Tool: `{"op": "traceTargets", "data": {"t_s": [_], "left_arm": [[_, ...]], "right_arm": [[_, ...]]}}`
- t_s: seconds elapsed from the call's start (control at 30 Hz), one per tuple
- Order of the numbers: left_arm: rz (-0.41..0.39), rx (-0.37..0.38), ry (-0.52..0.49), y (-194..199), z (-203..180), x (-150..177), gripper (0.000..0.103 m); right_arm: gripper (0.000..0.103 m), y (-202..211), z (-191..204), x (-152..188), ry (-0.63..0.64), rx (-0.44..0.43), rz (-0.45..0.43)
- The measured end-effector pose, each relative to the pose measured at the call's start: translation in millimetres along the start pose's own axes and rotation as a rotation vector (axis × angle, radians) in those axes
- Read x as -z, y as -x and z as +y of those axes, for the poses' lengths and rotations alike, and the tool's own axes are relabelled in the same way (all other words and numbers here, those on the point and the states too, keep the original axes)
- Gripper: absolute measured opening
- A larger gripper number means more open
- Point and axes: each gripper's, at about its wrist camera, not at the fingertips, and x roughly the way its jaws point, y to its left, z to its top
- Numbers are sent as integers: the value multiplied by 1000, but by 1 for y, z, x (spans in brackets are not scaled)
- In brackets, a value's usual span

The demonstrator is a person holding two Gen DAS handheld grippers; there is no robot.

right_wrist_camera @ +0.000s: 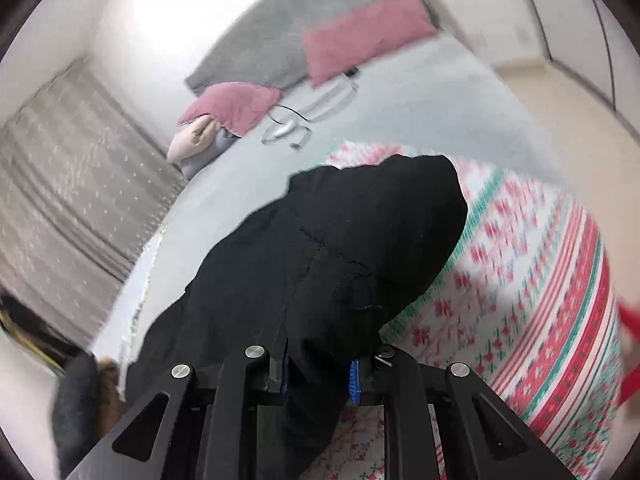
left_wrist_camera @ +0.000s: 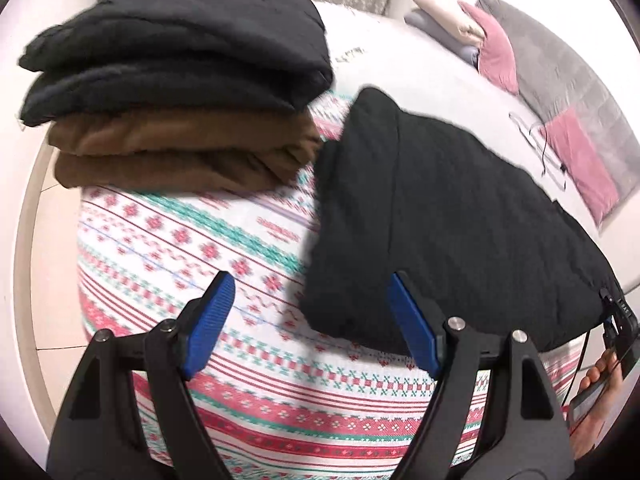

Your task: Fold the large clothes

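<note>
A black quilted garment (left_wrist_camera: 460, 220) lies folded on a patterned red, green and white blanket (left_wrist_camera: 180, 248). My left gripper (left_wrist_camera: 310, 280) hovers above the blanket at the garment's near left edge. It is open, its blue pads (left_wrist_camera: 208, 328) wide apart with nothing between them. In the right wrist view the same black garment (right_wrist_camera: 340, 248) drapes forward from my right gripper (right_wrist_camera: 319, 380). That gripper is shut on a bunch of the garment's fabric and holds that edge a little off the patterned blanket (right_wrist_camera: 540, 280). A hand (left_wrist_camera: 600, 376) shows at the lower right.
A stack of folded clothes stands at the back left, black pieces (left_wrist_camera: 180, 48) on top of brown ones (left_wrist_camera: 180, 148). Further back lie pink pillows (left_wrist_camera: 496, 56), a grey throw (left_wrist_camera: 560, 72) and clothes hangers (right_wrist_camera: 296, 128). Tiled floor (left_wrist_camera: 52, 280) shows to the left.
</note>
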Motion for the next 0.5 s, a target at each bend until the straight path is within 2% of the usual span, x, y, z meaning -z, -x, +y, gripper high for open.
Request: {"op": "traceTargets", "data": {"t_s": [0.13, 0.27, 0.43, 0.5], "left_arm": [[-43, 0, 24, 14, 13, -7, 79], [-51, 32, 71, 20, 24, -12, 79], [-56, 83, 135, 24, 34, -19, 79], [-63, 88, 153, 25, 39, -21, 79]], "right_arm": [[19, 18, 62, 3, 234, 41, -112], [19, 39, 139, 27, 499, 24, -220], [19, 68, 234, 106, 927, -111, -349], [19, 75, 264, 158, 1121, -175, -379]]}}
